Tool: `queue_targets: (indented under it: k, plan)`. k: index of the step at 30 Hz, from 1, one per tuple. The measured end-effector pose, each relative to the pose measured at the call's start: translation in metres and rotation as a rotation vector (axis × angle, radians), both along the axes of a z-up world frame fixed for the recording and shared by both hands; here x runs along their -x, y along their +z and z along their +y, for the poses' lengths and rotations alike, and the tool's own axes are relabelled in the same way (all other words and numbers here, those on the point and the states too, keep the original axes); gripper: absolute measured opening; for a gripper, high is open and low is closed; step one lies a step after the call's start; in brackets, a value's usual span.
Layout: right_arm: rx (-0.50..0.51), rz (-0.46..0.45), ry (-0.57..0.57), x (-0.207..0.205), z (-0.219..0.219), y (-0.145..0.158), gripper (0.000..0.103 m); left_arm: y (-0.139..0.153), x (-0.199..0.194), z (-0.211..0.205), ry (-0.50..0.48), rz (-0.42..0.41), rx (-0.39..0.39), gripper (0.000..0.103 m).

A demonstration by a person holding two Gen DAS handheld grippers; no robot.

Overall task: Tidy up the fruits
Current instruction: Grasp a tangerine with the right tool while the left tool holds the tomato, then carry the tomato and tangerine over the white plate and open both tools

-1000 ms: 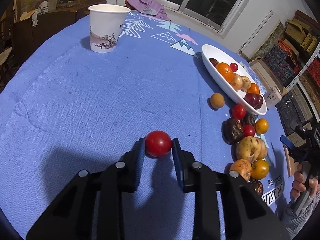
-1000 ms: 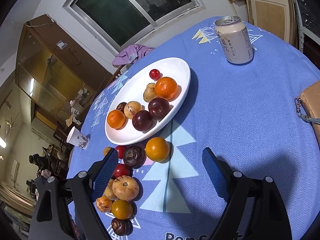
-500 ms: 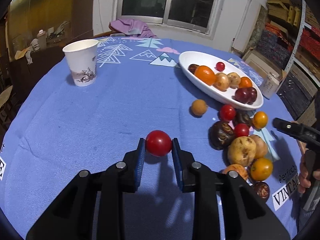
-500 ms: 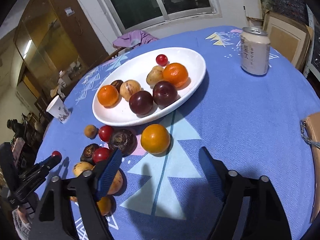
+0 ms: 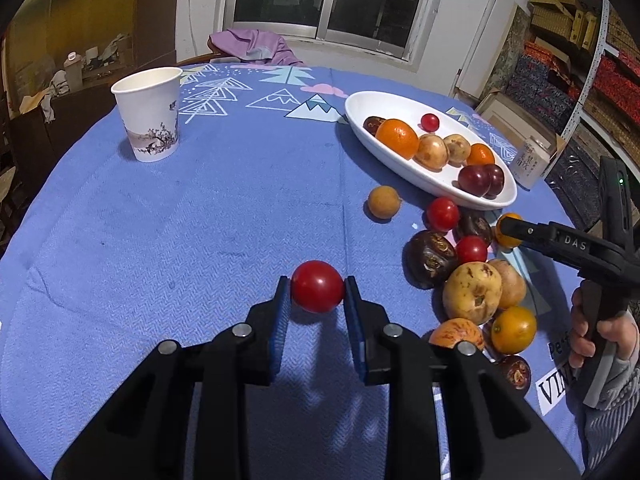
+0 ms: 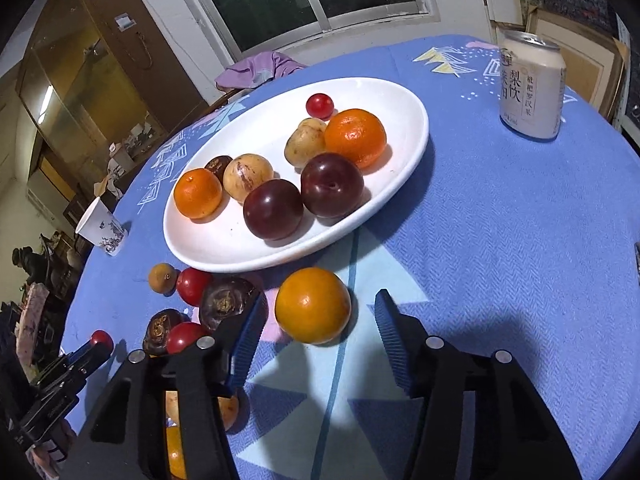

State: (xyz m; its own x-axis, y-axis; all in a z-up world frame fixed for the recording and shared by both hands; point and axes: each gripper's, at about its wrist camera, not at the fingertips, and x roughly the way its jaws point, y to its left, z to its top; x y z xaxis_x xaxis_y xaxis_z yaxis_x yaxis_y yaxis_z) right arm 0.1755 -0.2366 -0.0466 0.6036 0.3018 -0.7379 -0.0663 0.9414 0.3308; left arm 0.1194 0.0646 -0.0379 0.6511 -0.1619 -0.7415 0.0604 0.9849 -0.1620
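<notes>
While the left gripper (image 5: pixel 317 286) clamps a small red tomato (image 5: pixel 317 286) between its blue pads, above the blue tablecloth (image 5: pixel 200 220), the right gripper (image 6: pixel 316 322) points steeply down at a loose orange fruit (image 6: pixel 313 305). That fruit lies on the cloth between the right gripper's fingers, whose jaws are closing; a gap shows on the right side, and contact on the left is unclear. Just behind it sits the white oval dish (image 6: pixel 408 144), holding oranges, plums and pale fruits. More loose fruit clusters to the left, partly hidden behind the left finger. A hand (image 5: pixel 600 332) gripping the right tool's handle is cut off at the left-wrist view's edge.
</notes>
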Motion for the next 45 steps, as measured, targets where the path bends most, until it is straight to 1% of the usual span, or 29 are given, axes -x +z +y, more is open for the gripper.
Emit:
queue_targets:
  k: [1, 2, 3, 7, 10, 12, 14, 15, 18, 19, 21, 24, 26, 28, 32, 35, 38, 40, 41, 42, 43, 44, 45]
  plan:
    - [0.008, -0.003, 0.006, 0.0, 0.001, 0.0, 0.046, -0.001, -0.001, 0.0, 0.001, 0.005, -0.001, 0.026]
    - [-0.007, 0.0, 0.023, 0.0, 0.002, -0.001, 0.039, -0.002, -0.001, 0.001, 0.001, 0.009, -0.001, 0.026]
    - [-0.019, 0.005, 0.029, 0.001, 0.002, -0.001, 0.039, -0.003, -0.001, 0.001, 0.001, 0.012, -0.002, 0.026]
    - [0.011, -0.01, 0.038, 0.006, 0.005, 0.001, 0.039, -0.006, -0.002, 0.002, 0.0, 0.022, -0.005, 0.026]
    - [-0.037, 0.004, 0.038, 0.014, -0.001, 0.003, 0.039, -0.007, -0.001, 0.004, 0.006, 0.025, 0.0, 0.026]
    - [-0.068, -0.016, 0.036, 0.025, -0.007, 0.01, 0.039, -0.002, -0.001, 0.006, 0.015, 0.015, 0.014, 0.026]
    - [-0.093, -0.079, 0.029, 0.036, -0.013, 0.029, 0.038, 0.01, -0.004, 0.006, 0.019, 0.0, 0.04, 0.026]
    - [-0.115, -0.125, 0.018, 0.041, -0.019, 0.043, 0.038, 0.018, -0.007, 0.004, 0.015, -0.012, 0.041, 0.026]
    - [-0.12, -0.224, -0.001, 0.046, -0.025, 0.078, 0.038, 0.052, -0.025, -0.012, 0.0, -0.071, 0.002, 0.026]
    - [-0.122, -0.246, 0.003, 0.042, -0.026, 0.092, 0.038, 0.062, -0.032, -0.019, -0.011, -0.087, -0.006, 0.026]
    - [-0.119, -0.267, 0.002, 0.03, -0.026, 0.111, 0.038, 0.084, -0.055, -0.037, -0.032, -0.12, 0.003, 0.026]
    - [-0.113, -0.286, -0.01, 0.003, -0.022, 0.127, 0.038, 0.098, -0.086, -0.06, -0.053, -0.133, 0.032, 0.026]
    - [-0.132, -0.266, -0.013, -0.019, -0.022, 0.125, 0.038, 0.098, -0.108, -0.074, -0.056, -0.13, 0.046, 0.026]
    - [-0.134, -0.24, -0.015, -0.039, -0.019, 0.116, 0.038, 0.091, -0.134, -0.088, -0.057, -0.108, 0.055, 0.026]
    - [-0.093, -0.183, -0.019, -0.079, -0.012, 0.092, 0.038, 0.071, -0.177, -0.113, -0.07, -0.069, 0.024, 0.026]
    - [-0.061, -0.15, -0.047, -0.106, -0.014, 0.077, 0.038, 0.056, -0.202, -0.124, -0.077, -0.036, 0.015, 0.026]
    - [-0.05, -0.13, -0.056, -0.123, -0.016, 0.064, 0.038, 0.043, -0.22, -0.129, -0.078, -0.001, 0.01, 0.026]
    - [-0.046, -0.113, -0.061, -0.132, -0.018, 0.053, 0.038, 0.036, -0.228, -0.128, -0.076, 0.021, 0.012, 0.03]
    - [-0.051, -0.101, -0.058, -0.135, -0.019, 0.048, 0.038, 0.033, -0.23, -0.128, -0.076, 0.025, 0.011, 0.039]
    - [-0.056, -0.081, -0.053, -0.138, -0.019, 0.043, 0.039, 0.031, -0.23, -0.128, -0.076, 0.025, 0.012, 0.043]
    - [-0.062, -0.069, -0.056, -0.14, -0.021, 0.04, 0.039, 0.03, -0.231, -0.127, -0.074, 0.025, 0.013, 0.045]
    - [-0.073, -0.064, -0.062, -0.14, -0.023, 0.039, 0.04, 0.03, -0.231, -0.127, -0.072, 0.025, 0.016, 0.049]
    - [-0.083, -0.063, -0.063, -0.139, -0.025, 0.038, 0.044, 0.03, -0.23, -0.126, -0.071, 0.022, 0.019, 0.053]
